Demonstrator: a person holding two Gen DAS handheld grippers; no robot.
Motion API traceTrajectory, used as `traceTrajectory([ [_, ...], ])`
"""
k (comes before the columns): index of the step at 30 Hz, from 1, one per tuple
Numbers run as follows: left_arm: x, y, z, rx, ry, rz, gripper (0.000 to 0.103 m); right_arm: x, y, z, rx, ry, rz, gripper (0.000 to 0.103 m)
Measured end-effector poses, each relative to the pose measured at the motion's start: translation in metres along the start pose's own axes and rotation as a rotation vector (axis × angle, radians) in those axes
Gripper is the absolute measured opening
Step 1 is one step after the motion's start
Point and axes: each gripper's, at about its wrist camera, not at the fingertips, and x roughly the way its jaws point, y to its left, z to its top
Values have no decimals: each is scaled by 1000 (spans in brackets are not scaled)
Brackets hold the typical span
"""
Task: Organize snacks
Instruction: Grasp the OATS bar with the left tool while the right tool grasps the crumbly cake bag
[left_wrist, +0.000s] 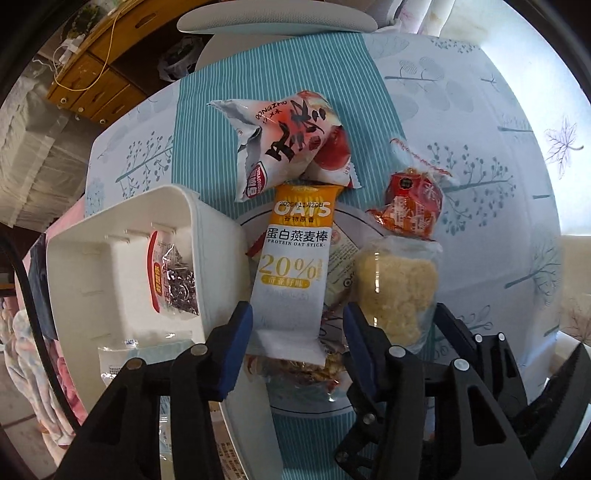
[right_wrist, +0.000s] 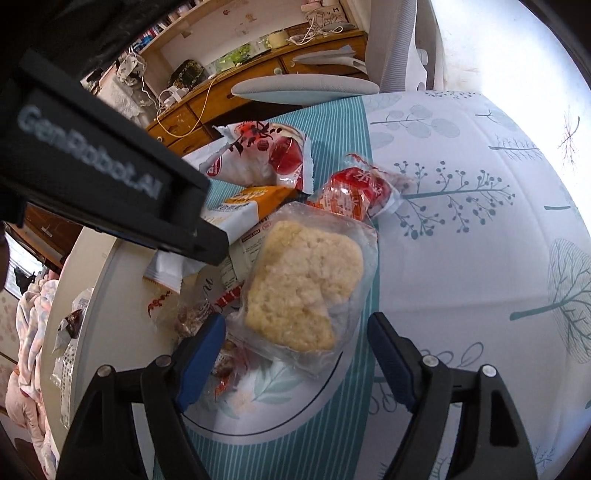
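In the left wrist view the left gripper (left_wrist: 298, 325) stands partly open, its blue fingers either side of the lower end of the oat bar (left_wrist: 295, 266) at frame centre, not visibly pressing it. The right gripper (right_wrist: 295, 354) gapes wide around the clear-wrapped rice cake (right_wrist: 306, 288) at centre frame, apart from it. A white bin (left_wrist: 122, 254) sits at left on the worktop (left_wrist: 480, 184).

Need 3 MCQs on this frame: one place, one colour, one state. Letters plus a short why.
1. Where does the seaweed packet lie?
A. in the white bin
B. on the plate
C. on the chair

2. What colour is the top band of the oat stick?
A. green
B. orange
C. purple

3. How do the left gripper jaws stand?
A. clamped on the rice cake
B. apart, astride the oat stick's lower end
C. shut on nothing

Key: 1 A, it sits inside the bin walls. 2 B, orange around OATS. 3 B, gaps show at both pads.
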Motion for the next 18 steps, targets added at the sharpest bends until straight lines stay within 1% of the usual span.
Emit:
traceTrajectory([
  [2,4,-1,2,9,10,17,50,0,-1,0,-7,-7,-14,71],
  [4,6,-4,4,20,14,34,50,0,-2,1,-12,-7,-10,63],
  [5,7,-5,5,25,15,45,50,1,-3,2,-14,-5,-1,62],
  [6,7,-7,6,29,17,55,47,1,-3,3,-17,-3,1,58],
  [7,9,-7,7,30,22,66,43,0,-3,3,-22,-4,0,52],
  [10,19,-3,11,25,44,92,38,-1,-5,5,-23,5,1,49],
  [11,21,-1,12,23,47,93,38,-2,-6,5,-19,8,4,49],
  [13,23,1,13,15,51,80,34,-5,-8,4,-6,20,6,49],
  [15,25,1,12,10,60,71,25,-7,-11,5,4,33,6,48],
  [18,30,6,13,-1,72,63,19,-14,-15,5,16,51,-6,48],
])
